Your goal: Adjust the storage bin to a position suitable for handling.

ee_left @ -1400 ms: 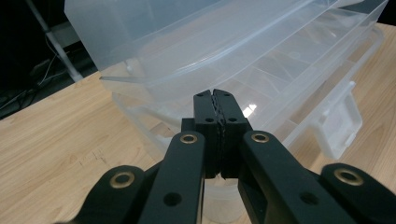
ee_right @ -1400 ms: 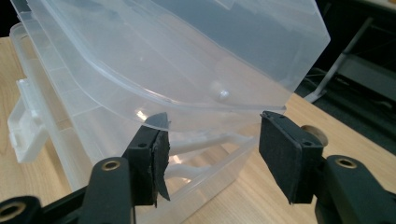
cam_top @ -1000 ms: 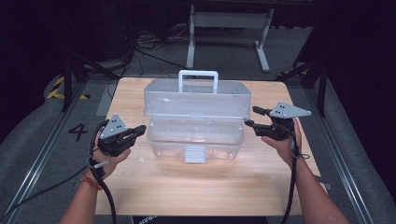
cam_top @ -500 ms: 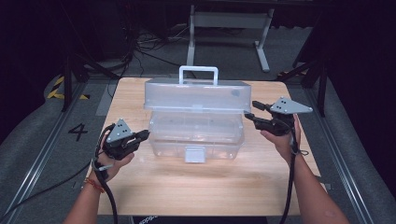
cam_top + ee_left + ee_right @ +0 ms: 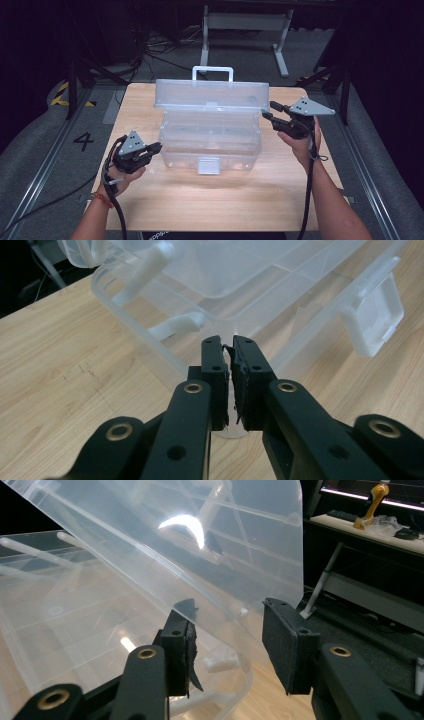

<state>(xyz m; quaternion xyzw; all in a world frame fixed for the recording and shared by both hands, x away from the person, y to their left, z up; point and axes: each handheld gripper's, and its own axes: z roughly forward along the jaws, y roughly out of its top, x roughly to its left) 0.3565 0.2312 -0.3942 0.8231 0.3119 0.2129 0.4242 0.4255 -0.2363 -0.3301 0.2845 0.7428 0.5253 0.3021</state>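
A clear plastic storage box (image 5: 210, 145) stands in the middle of the wooden table (image 5: 225, 200), its hinged lid (image 5: 212, 95) tilted up. A white handle (image 5: 212, 70) tops the lid and a latch (image 5: 208, 165) hangs at the front. My right gripper (image 5: 267, 111) is at the lid's right end. Its jaws have just been closing, and the lid's edge (image 5: 250, 580) lies between them with the right pad (image 5: 285, 640) still apart from it. My left gripper (image 5: 158, 147) is shut and empty beside the box's lower left corner (image 5: 170, 365), tips (image 5: 227, 346) close to the wall.
A metal stand (image 5: 245, 25) and cables lie on the dark floor beyond the table. Floor rails run along both sides. The person's forearms come in from the bottom edge. Bare tabletop lies in front of the box.
The lid has swung up from nearly flat to steeply tilted. The right gripper rose slightly at its end and its jaws narrowed. The left gripper slipped a little toward the person.
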